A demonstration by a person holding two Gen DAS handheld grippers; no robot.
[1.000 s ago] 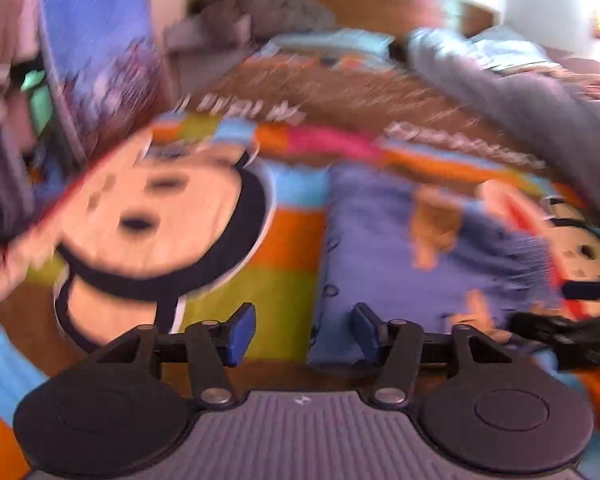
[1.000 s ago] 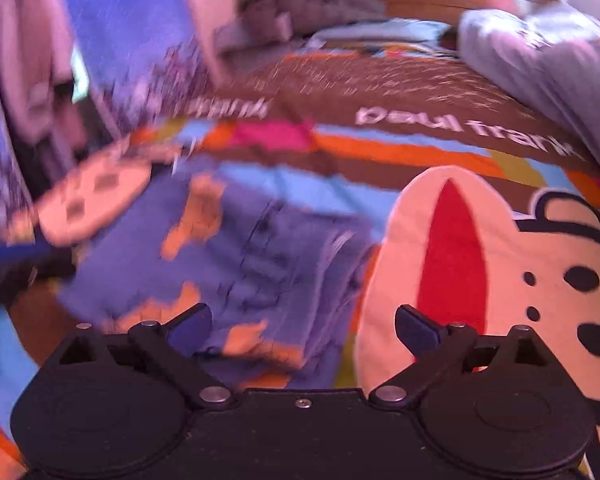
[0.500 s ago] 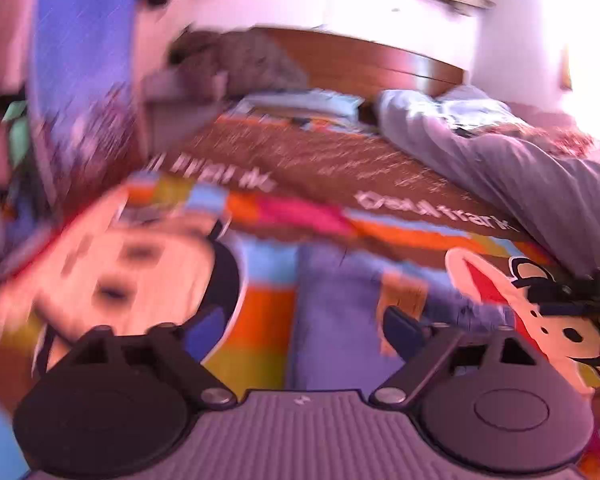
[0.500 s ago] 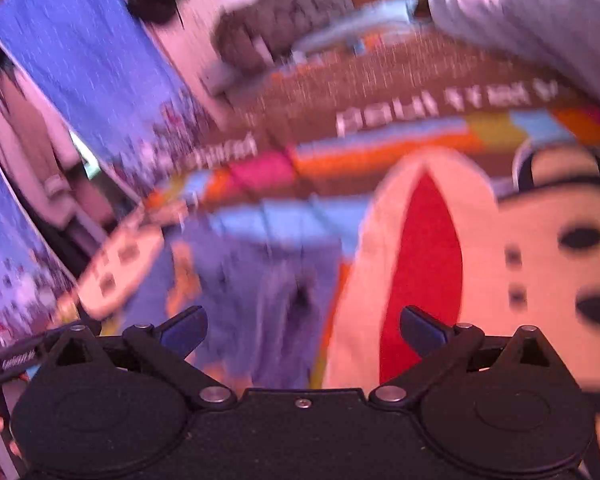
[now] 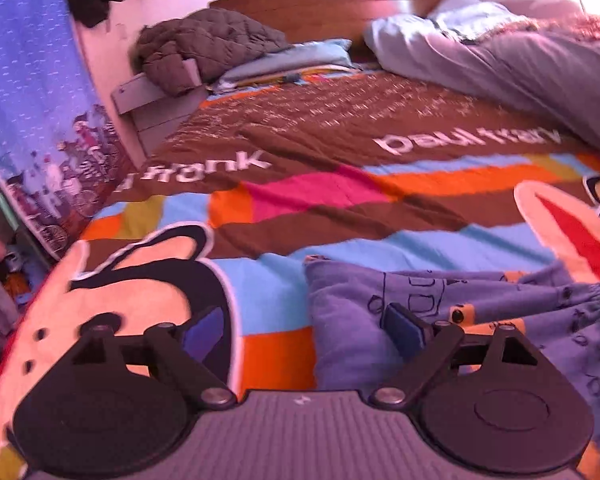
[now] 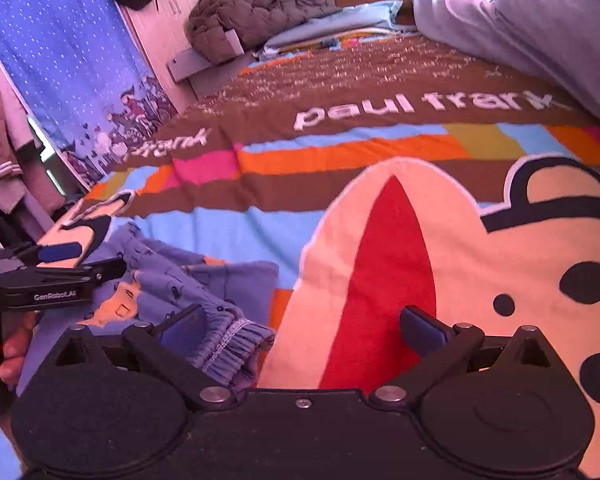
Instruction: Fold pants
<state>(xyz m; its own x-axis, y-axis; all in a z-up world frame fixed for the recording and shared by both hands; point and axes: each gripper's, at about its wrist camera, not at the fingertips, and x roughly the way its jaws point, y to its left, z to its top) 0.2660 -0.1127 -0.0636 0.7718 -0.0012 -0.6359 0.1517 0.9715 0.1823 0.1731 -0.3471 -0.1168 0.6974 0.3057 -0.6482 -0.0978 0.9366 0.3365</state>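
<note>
The pants [image 5: 500,312] lie folded on the near part of the bed's patterned blanket [image 5: 340,184]. Both the left gripper [image 5: 304,330] and right gripper [image 6: 300,326] have jaws released, holding nothing. A quilted jacket [image 6: 256,12] and rumpled duvet [image 6: 540,20] sit far off; the pants' near edge seems hidden behind the grippers.

The middle of the bedspread [image 5: 340,168] lies flat and bare from the pants [image 5: 520,320] up to the brown lettered band, open for a claw to pass. At the headboard end a quilted brown jacket [image 5: 204,48] and a flat blue pillow [image 5: 292,60] block the way. A heaped grey duvet [image 5: 540,68] fills the far right side. The blue curtain [image 6: 60,60] hangs close along the bed's left edge. The left claw [image 6: 80,260] sits over the pants' left part, beside the right claw [image 6: 300,326].
</note>
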